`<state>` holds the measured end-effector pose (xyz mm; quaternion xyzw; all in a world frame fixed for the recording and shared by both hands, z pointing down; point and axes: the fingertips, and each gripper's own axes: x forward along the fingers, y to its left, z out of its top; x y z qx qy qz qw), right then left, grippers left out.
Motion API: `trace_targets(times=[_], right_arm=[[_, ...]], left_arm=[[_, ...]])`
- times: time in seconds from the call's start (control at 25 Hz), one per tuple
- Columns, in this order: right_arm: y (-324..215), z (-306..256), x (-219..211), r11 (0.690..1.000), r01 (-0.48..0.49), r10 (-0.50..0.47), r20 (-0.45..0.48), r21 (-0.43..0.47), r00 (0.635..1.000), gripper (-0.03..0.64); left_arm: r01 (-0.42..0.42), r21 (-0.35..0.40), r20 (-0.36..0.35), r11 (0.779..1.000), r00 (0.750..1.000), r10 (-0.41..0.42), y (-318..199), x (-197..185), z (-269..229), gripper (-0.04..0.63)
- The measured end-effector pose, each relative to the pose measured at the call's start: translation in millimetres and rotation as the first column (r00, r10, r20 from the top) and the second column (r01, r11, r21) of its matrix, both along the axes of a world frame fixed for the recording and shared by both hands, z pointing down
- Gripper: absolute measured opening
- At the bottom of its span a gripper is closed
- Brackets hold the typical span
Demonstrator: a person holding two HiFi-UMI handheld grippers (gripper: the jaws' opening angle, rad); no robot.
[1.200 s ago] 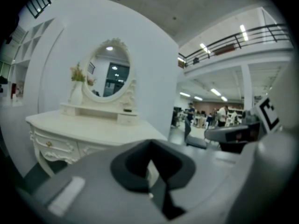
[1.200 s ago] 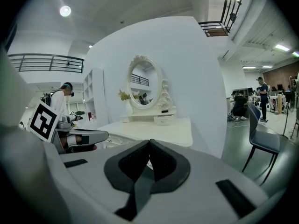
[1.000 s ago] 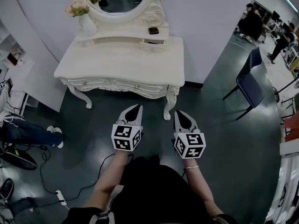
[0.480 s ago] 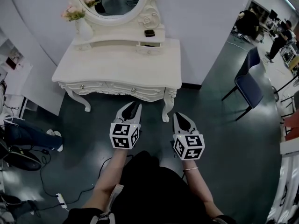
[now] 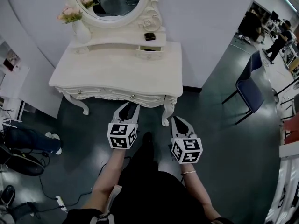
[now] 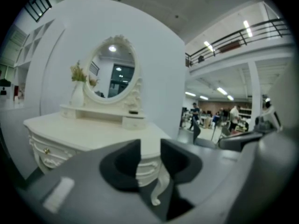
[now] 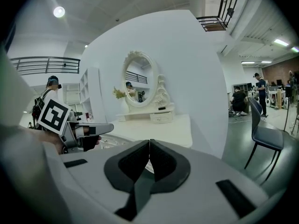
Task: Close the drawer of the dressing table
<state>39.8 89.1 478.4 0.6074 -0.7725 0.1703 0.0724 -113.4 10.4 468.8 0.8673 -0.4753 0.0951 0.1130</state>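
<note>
Left of the dressing table [image 5: 117, 71], a seated person's legs [image 5: 28, 138] stretch over the dark floor. On the dressing table's raised back shelf, at its left end, stands a white vase of pink flowers [image 5: 77, 24], with the oval mirror [image 5: 114, 1] rising just to its right. At the right end of that shelf the small drawer [image 5: 148, 52] sticks out a little over the tabletop, not pushed home, and a small dark object [image 5: 149, 36] lies on the shelf above it. The two knobbed drawers along the table's front edge sit flush.

The left gripper [image 5: 130, 110] hovers just in front of the table's front edge, towards its right front leg. Its jaws are parting, with a clear gap and nothing between them. The right gripper [image 5: 179, 124] hangs in front of that right front leg, a little further out, its jaws pressed together on nothing. Neither touches the table, and both are well short of the small drawer.

Right of the table, well apart from it, stands a blue chair [image 5: 247, 85].
</note>
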Motion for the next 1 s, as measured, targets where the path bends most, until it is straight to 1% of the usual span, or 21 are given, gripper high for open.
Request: trace_targets(times=[0.32,0.68,1.0], right_arm=[[-65,10,6,0.999,-0.011,0.011,-0.002,-0.034,1.0,0.005],[-151,8,15,0.998,-0.042,0.042,-0.005,-0.038,0.999,0.005],[-207,-1,23,0.996,-0.082,0.081,-0.021,-0.03,0.996,0.005]], left_arm=[[0.012,-0.03,-0.001,0.999,1.0,-0.012,-75,6,13,0.138],[-0.019,-0.035,0.003,0.999,1.0,0.019,-168,24,10,0.144],[-0.049,-0.049,0.0,0.998,0.999,0.049,-228,35,12,0.155]])
